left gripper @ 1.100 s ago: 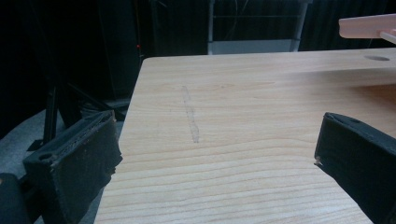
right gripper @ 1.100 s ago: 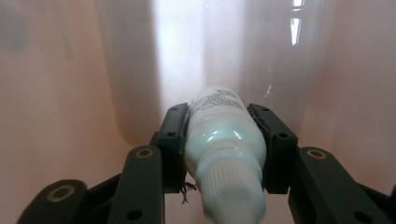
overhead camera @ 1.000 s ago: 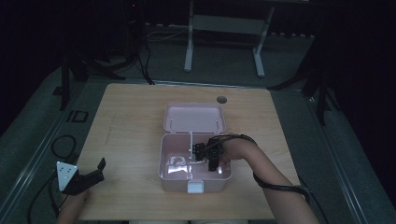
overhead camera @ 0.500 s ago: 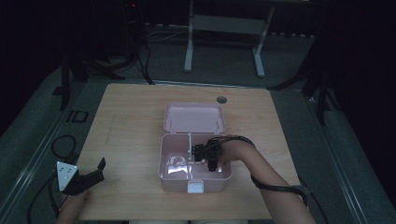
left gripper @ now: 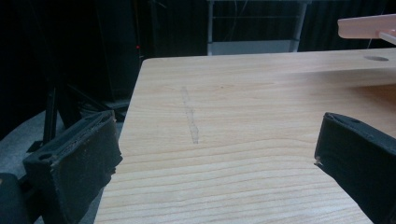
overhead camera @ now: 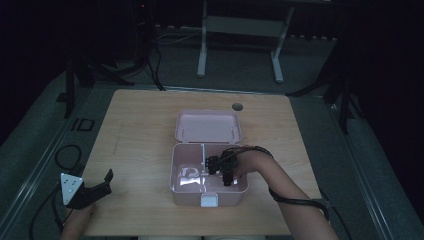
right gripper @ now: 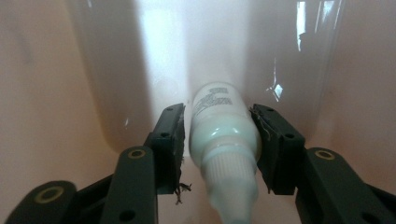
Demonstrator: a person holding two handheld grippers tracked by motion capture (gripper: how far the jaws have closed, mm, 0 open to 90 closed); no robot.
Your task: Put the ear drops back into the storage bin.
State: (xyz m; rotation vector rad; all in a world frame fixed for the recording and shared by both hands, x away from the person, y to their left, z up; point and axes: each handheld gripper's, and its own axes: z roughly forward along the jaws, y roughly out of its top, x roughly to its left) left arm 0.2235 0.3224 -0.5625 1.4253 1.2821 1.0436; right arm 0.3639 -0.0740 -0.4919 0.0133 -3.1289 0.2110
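Bottle: in the box, right compartment; cap end blurred, cut off.
Right hand-held gripper: jaws just opening, bottle between them; contact unclear.
Left hand-held gripper: open, over desk.

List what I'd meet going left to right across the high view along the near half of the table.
Left tool → near-left bare table → left compartment of the pink box → right tool inside the right compartment → the person's right forearm.
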